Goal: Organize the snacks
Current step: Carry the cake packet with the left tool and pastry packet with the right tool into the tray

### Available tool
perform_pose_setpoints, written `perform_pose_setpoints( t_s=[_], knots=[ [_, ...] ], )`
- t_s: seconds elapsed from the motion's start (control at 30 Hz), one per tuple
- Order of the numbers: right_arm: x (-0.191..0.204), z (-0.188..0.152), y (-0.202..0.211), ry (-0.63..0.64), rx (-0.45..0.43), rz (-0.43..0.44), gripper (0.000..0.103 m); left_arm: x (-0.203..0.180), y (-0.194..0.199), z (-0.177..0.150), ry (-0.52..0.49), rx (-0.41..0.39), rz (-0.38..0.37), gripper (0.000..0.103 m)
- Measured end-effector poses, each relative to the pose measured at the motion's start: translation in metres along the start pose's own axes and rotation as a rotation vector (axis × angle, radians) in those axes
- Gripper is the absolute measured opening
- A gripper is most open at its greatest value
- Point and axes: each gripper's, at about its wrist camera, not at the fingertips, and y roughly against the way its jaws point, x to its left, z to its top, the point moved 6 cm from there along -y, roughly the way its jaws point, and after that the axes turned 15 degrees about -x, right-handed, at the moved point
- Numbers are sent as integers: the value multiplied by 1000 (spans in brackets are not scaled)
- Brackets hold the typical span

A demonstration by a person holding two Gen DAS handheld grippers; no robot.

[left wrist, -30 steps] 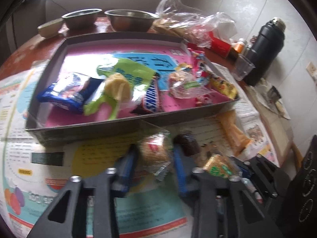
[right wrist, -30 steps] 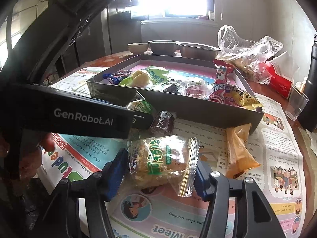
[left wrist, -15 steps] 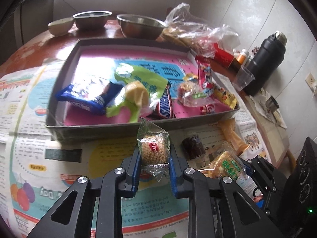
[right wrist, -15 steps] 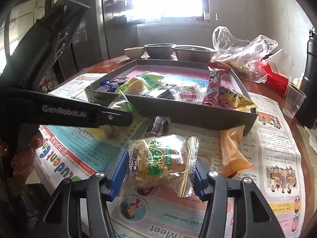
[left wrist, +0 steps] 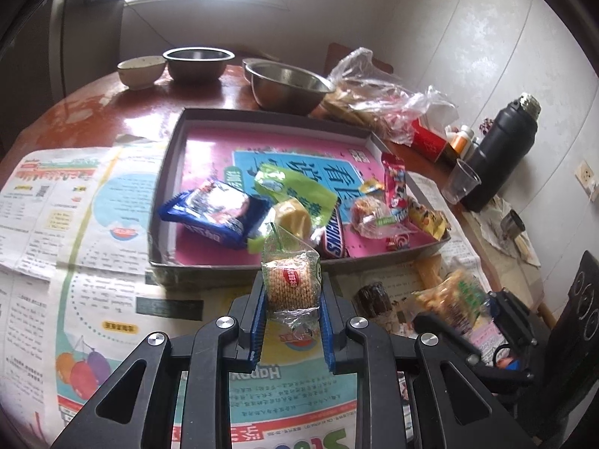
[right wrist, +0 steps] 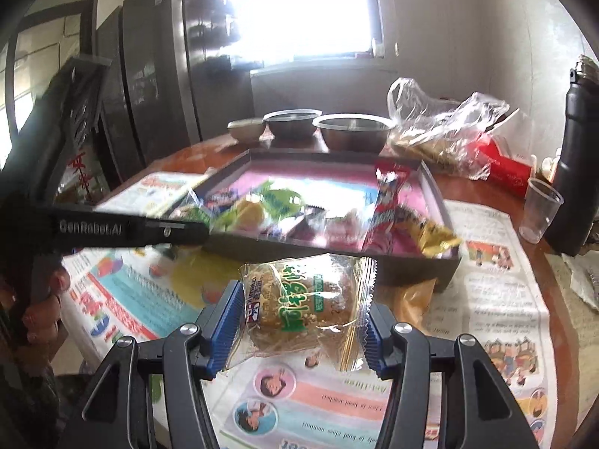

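Far left there's just newspaper [left wrist: 75,232] spread over the table. Next over, the left gripper [left wrist: 292,292] has its blue pads pinched tight on a round cracker pack [left wrist: 291,284], held up off the paper just in front of the dark tray [left wrist: 262,269], which has a blue wrapper [left wrist: 213,217], a green bag [left wrist: 295,187] and a Snickers [left wrist: 334,237] inside. Further right, the right gripper [right wrist: 299,310] is clamped on a bigger cake packet [right wrist: 303,299], lifted near the tray's front wall. Black thermos [left wrist: 501,149] sits far right.
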Motion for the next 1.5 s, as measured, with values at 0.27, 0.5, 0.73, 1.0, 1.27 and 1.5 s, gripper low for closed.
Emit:
perform_pose_setpoints(
  t_s=[0.27,0.5,0.73,1.0,1.27,1.5],
  knots=[
    [-9,17,-3,-24,-37,-16,57,14,1,10,25,-31,22,25],
    [-20,24,-10,-49,-48,-34,57,14,-8,18,31,-42,12,25],
    [-28,31,-19,-59,-55,-47,57,12,-21,21,26,-38,2,25],
    [-34,41,-30,-65,-65,-53,57,16,-34,24,23,-33,6,25],
    [-47,52,-39,-87,-82,-78,57,16,-41,26,24,-31,3,25],
    [-64,54,-45,-109,-75,-120,57,19,-53,26,33,-20,1,25]
  ],
)
